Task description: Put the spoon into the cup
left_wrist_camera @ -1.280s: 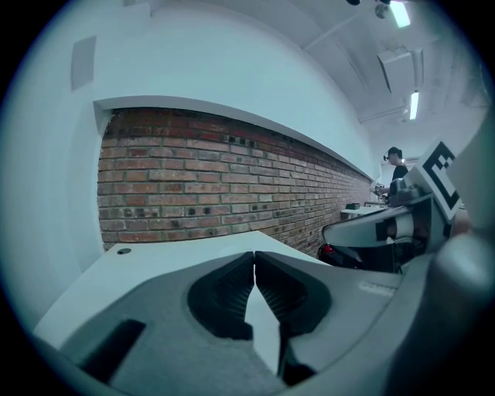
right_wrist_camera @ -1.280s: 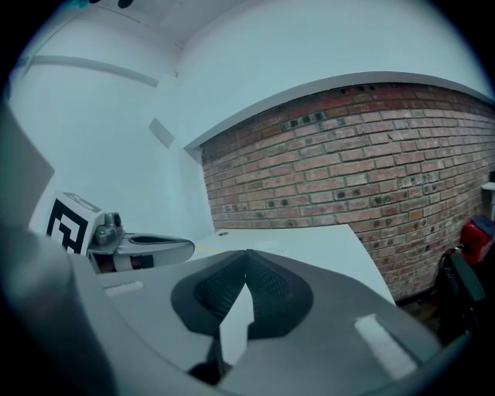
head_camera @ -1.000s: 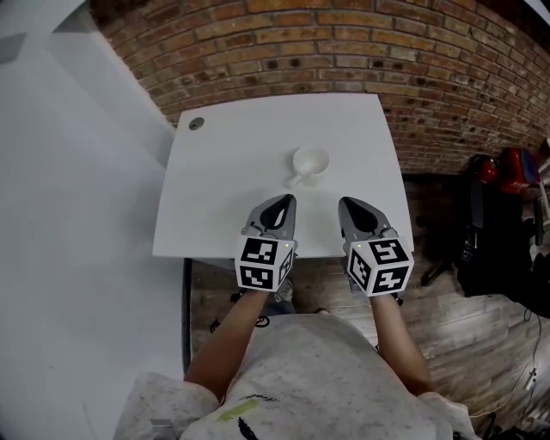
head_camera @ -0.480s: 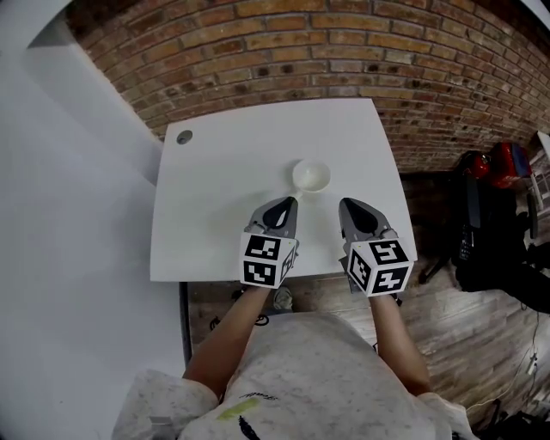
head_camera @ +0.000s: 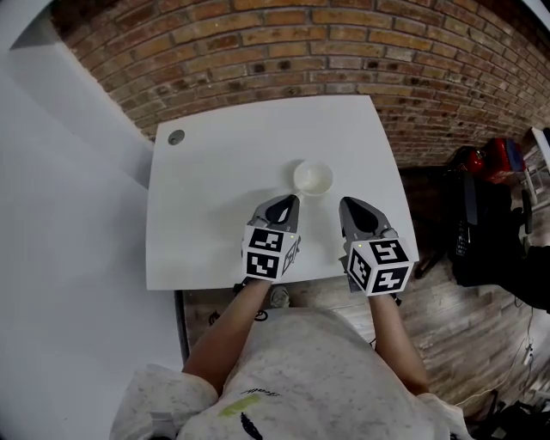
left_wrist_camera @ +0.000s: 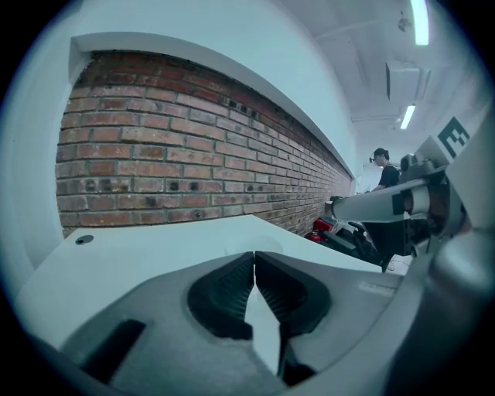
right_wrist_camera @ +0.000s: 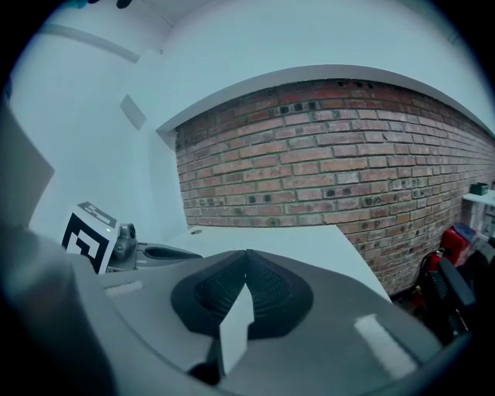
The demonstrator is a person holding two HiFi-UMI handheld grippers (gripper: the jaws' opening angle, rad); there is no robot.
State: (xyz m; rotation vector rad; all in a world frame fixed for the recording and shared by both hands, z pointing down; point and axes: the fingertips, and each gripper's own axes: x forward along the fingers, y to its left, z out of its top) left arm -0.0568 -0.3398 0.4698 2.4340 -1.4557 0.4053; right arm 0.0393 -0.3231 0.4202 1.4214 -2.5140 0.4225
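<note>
Edging the left gripper point(head_camera: 290, 200) nearer the cup point(head_camera: 312, 178) than a second ago, now just beside its near rim, jaws pressed together on nothing. Holding the right gripper point(head_camera: 348, 204) back, equally closed and empty (no spoon visible). Reads as approach only.

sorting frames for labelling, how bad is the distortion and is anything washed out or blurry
Head view: evenly lit, brick wall bows, white cup barely stands out from the white table. Left gripper view: strong fisheye, dark corners, glaring ceiling lights, left tool soft up close. Right gripper view: same fisheye, right tool soft.
</note>
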